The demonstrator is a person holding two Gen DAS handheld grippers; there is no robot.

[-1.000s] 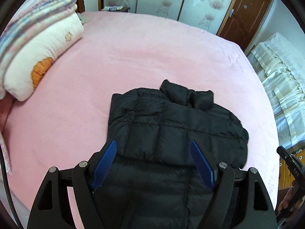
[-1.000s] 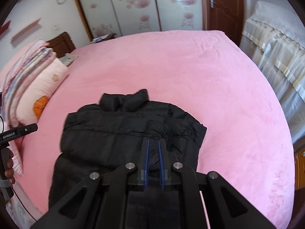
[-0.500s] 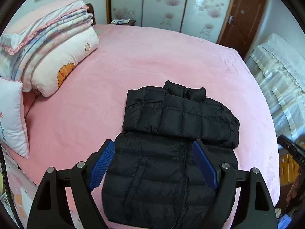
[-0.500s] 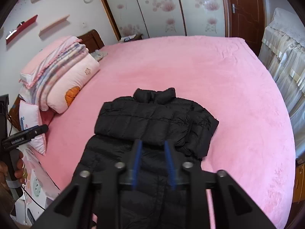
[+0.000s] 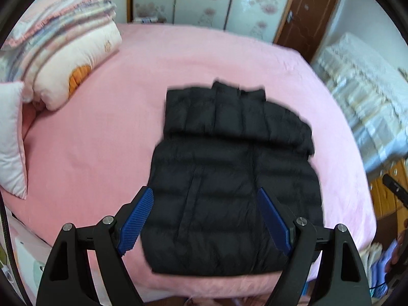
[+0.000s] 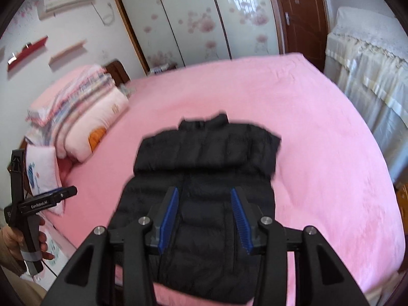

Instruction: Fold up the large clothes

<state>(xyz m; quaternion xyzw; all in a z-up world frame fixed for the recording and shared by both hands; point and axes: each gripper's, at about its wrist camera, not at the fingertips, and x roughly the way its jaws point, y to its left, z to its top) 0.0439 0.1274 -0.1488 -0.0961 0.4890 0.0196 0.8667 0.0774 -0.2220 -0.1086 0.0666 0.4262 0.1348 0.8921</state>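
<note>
Left wrist view: the left gripper (image 5: 204, 219) tilts steeply down over the near edge of the pink bed (image 5: 107, 137). Its blue fingers (image 5: 136, 223) stand wide apart with nothing clamped; the black puffer jacket (image 5: 229, 173) lies flat on the bed below and beyond them, sleeves folded across the chest, collar at the far end. Folded quilts (image 5: 66, 51) lie well left of the fingers.

Right wrist view: the right gripper (image 6: 205, 219) also angles down above the jacket's (image 6: 204, 158) lower half. Its fingers (image 6: 169, 219) are opening, partly apart, gripping nothing. Far left of them, a hand (image 6: 15, 239) holds the left gripper's (image 6: 38, 202) handle beside the bed (image 6: 318, 153).
</note>
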